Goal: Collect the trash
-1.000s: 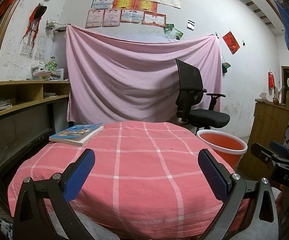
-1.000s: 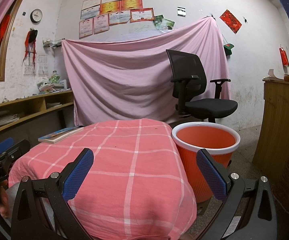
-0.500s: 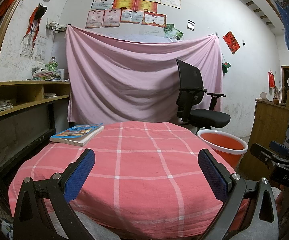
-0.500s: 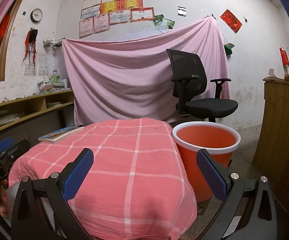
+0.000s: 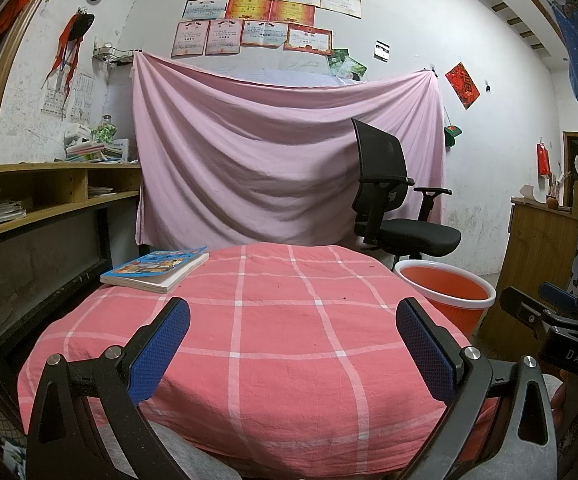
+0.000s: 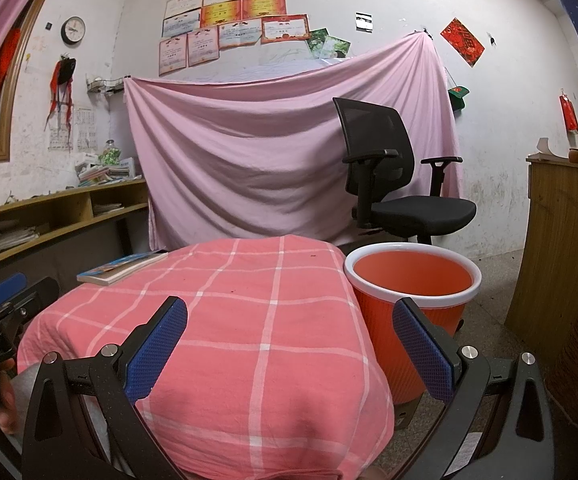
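An orange bin with a white rim [image 6: 411,280] stands on the floor right of the table; it also shows in the left wrist view [image 5: 445,294]. The table wears a red checked cloth [image 5: 281,320], with only tiny dark specks on it. My left gripper [image 5: 293,344] is open and empty, held over the table's near edge. My right gripper [image 6: 289,344] is open and empty, over the table's near right corner, with the bin just beyond its right finger. Each gripper shows at the other view's edge: the right one [image 5: 561,320], the left one [image 6: 5,312].
A book [image 5: 157,270] lies at the table's far left corner. A black office chair [image 6: 393,188] stands behind the bin, before a pink sheet [image 5: 281,160] on the wall. Wooden shelves [image 5: 29,200] run along the left; a wooden cabinet [image 6: 557,240] stands at the right.
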Tool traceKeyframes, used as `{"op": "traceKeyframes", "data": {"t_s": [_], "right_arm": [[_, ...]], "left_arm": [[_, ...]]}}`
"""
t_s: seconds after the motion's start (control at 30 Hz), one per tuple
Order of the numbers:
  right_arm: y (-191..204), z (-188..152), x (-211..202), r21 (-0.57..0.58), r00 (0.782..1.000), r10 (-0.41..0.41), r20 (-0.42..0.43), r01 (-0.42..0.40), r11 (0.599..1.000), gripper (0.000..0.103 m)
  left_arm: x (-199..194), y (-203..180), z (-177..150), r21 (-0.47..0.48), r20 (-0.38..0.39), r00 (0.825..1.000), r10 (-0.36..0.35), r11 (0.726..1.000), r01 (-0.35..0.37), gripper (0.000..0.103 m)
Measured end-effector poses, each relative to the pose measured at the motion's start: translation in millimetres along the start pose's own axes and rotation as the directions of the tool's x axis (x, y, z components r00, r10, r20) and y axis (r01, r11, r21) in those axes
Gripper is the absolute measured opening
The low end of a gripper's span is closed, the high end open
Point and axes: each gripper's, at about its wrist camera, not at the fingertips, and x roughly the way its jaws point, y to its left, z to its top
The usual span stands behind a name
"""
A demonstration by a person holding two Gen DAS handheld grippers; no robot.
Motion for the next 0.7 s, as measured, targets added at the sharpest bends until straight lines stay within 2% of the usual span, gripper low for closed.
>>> {"op": "traceKeyframes", "data": {"t_s": [0.7], "right_arm": [[0.2,0.7,0.1,0.000,1.000,0.000,-0.001,0.000,1.000,0.103]], "left_arm": [[0.2,2.0,-0.1,-0.001,0.003,1.000,0.000,1.000,0.000,0.101]]}}
